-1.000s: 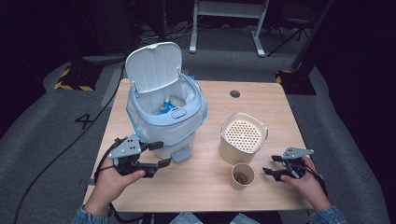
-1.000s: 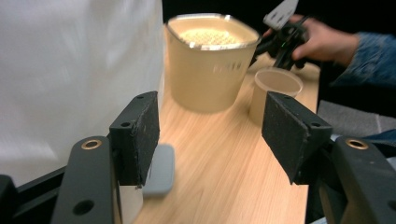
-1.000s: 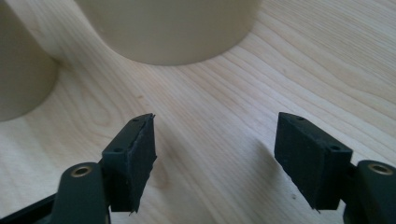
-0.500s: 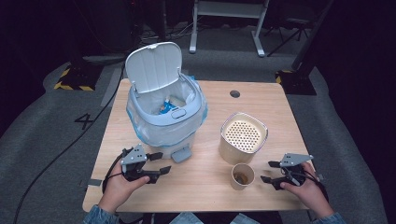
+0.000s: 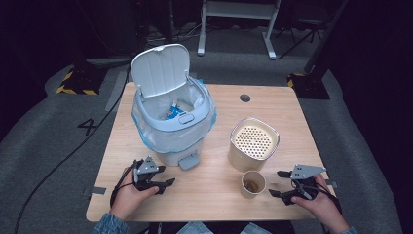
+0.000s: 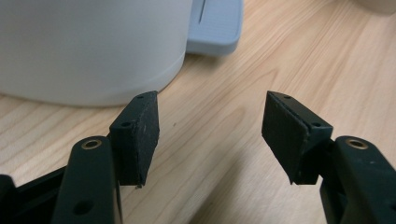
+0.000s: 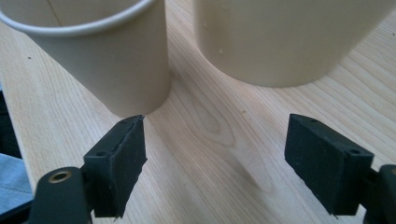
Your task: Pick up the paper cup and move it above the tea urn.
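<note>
A pale grey pedal bin (image 5: 170,127) stands at the table's left with its lid up and a blue liner and litter inside. My left gripper (image 5: 165,175) rests low in front of it, open and empty. In the left gripper view the gripper (image 6: 210,126) faces the bin's white base (image 6: 93,46) and pedal (image 6: 217,23). A paper cup (image 5: 253,184) stands beside a beige container (image 5: 254,144) with a perforated lid. My right gripper (image 5: 277,183) sits just right of the cup; its jaws have just been opening, with nothing between them. The cup (image 7: 107,60) and the container (image 7: 289,37) lie just beyond the right gripper (image 7: 215,158).
The wooden table (image 5: 219,204) has a round cable hole (image 5: 245,97) at the back. Bare wood lies between the two hands along the near edge. Grey carpet and a metal stand surround the table.
My left hand has sunk down to the tabletop in front of the bin. The right gripper's jaws have spread wider and the hand has drawn slightly away from the cup.
</note>
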